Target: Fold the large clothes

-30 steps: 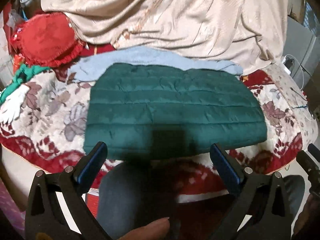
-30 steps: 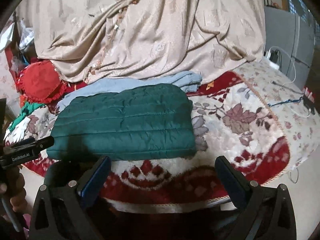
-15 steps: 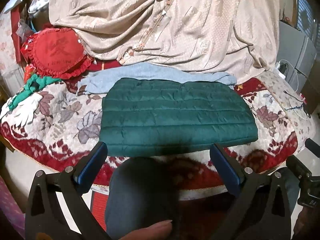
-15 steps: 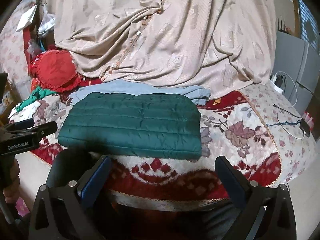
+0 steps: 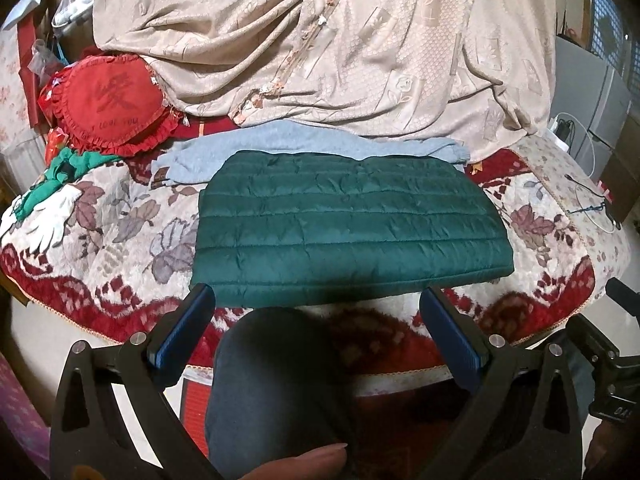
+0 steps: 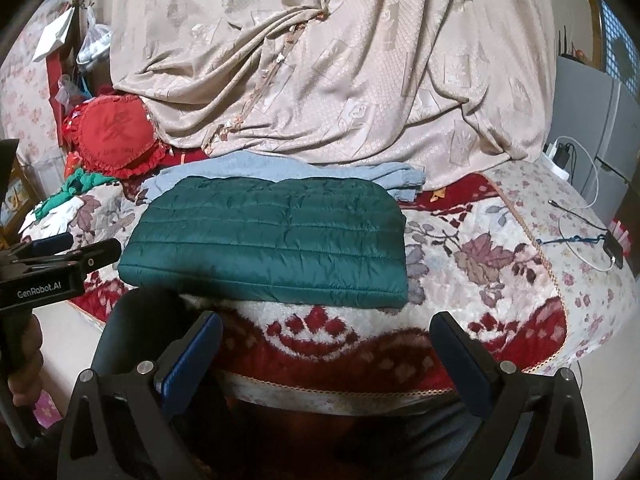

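Note:
A dark green quilted jacket lies folded into a flat rectangle on the floral red-and-cream blanket; it also shows in the right wrist view. A folded light blue garment lies behind it, partly under its far edge. My left gripper is open and empty, held off the bed's near edge in front of the jacket. My right gripper is open and empty, also off the near edge, to the jacket's right. The left gripper's body shows at the left of the right wrist view.
A beige draped cloth covers the back. A red heart cushion and green-and-white cloth lie at far left. A phone with cables lies at the bed's right edge. The person's dark-clad knee is below the left gripper.
Both grippers have drawn back and up from the bed, so the jacket looks smaller and farther away. The jacket has not moved.

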Action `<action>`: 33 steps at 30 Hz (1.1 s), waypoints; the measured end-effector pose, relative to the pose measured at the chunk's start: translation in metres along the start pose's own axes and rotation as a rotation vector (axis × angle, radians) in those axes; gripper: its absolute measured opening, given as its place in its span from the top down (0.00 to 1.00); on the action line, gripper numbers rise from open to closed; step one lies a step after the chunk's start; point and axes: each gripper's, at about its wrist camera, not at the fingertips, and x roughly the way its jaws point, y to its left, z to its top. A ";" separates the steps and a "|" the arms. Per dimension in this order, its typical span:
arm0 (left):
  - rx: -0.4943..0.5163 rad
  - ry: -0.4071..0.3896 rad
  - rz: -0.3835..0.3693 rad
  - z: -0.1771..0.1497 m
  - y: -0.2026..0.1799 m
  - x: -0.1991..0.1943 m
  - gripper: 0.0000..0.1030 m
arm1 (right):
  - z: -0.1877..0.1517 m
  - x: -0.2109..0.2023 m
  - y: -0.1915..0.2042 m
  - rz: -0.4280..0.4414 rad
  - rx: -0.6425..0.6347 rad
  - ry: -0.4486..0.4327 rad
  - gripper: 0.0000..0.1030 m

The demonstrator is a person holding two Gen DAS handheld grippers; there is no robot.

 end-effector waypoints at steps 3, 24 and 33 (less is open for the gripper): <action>0.000 0.002 0.000 0.000 0.000 0.000 0.00 | 0.000 0.000 -0.001 0.000 0.000 -0.001 0.00; -0.001 0.025 -0.004 -0.010 -0.004 0.010 0.00 | 0.000 0.002 0.004 0.007 0.001 0.003 0.00; -0.003 0.036 -0.008 -0.012 -0.004 0.012 0.00 | -0.001 0.002 0.005 0.011 0.011 0.006 0.00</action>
